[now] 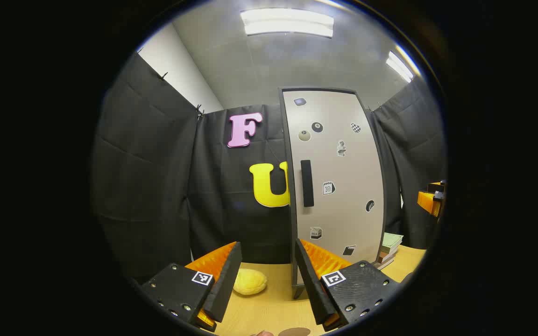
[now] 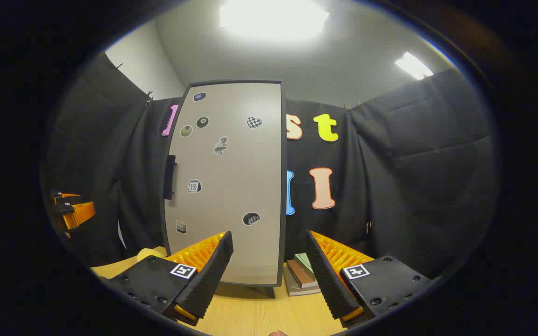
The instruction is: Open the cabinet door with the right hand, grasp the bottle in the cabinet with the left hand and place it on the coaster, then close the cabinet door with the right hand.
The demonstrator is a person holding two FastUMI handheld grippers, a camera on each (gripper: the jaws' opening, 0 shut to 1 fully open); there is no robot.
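A tall cabinet stands on the wooden table with its grey door (image 1: 339, 186) (image 2: 231, 186) closed, so its inside is hidden. Stickers dot the door, and its black vertical handle (image 1: 307, 183) (image 2: 170, 177) sits on the left edge. My left gripper (image 1: 268, 247) is open and empty, low over the table, a short way in front of the handle side. My right gripper (image 2: 269, 235) is also open and empty, facing the door's right half from some distance. A brown coaster (image 1: 294, 332) peeks in at the bottom edge of the left gripper view.
A yellow rounded object (image 1: 249, 282) (image 2: 150, 254) lies on the table left of the cabinet. A stack of books (image 1: 390, 249) (image 2: 301, 275) sits at the cabinet's right foot. The other gripper shows at each view's edge (image 1: 432, 198) (image 2: 70, 210). Black cloth walls surround the table (image 1: 273, 308).
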